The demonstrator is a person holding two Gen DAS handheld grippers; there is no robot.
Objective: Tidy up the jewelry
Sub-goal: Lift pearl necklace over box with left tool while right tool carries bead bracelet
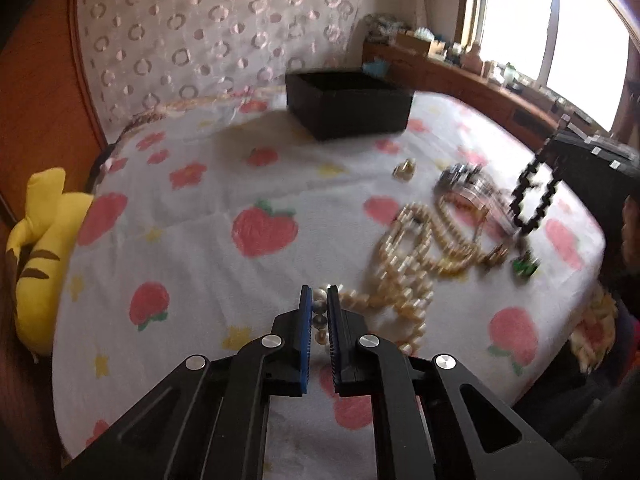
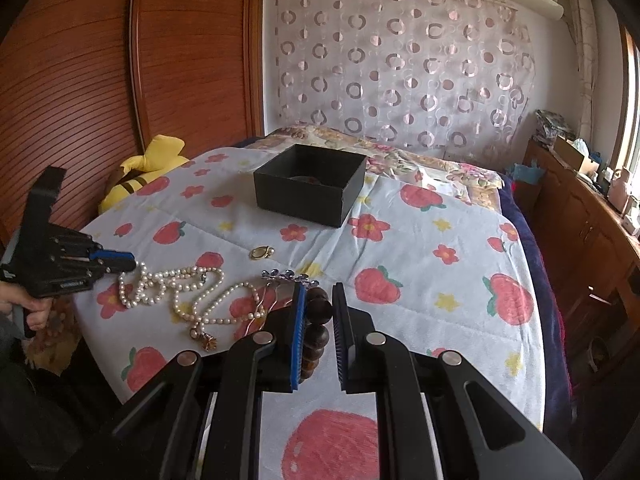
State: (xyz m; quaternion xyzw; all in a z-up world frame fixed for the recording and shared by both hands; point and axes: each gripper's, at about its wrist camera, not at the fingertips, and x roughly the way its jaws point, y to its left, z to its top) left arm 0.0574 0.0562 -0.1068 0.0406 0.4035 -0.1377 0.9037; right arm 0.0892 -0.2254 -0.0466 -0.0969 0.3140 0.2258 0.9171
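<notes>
Bed (image 2: 440, 248) under a strawberry-and-flower sheet, spreading out ahead of both sets of fingers. Black box (image 2: 310, 184), open-topped, sitting well beyond the fingertips near the far end of the sheet; something dark lying inside, too dim to name. Yellow plush toy (image 2: 148, 168) wedged off to the left of the bed against the wooden wall.

Left gripper (image 1: 320, 300) low over the near edge, fingers (image 1: 306, 320) drawn close and pinching one end of the pearl necklace (image 1: 412, 256), a few pearls lined up between the blue pads. Rest of the strand trailing away to the right of the fingertips in loops on the sheet, blurred in the left view.

Right gripper (image 2: 319, 300) raised above the sheet, fingers (image 2: 298, 320) closed on a dark wooden bead bracelet (image 2: 318, 328), beads stacked in the gap, pressed against the left pad; contact with the right pad hard to judge.

Silver hair comb (image 2: 280, 280) with purple stones just left of the right fingertips, touching the pearls. Small gold ring (image 2: 262, 253) farther ahead, apart from the pile, between the necklace and the box.
</notes>
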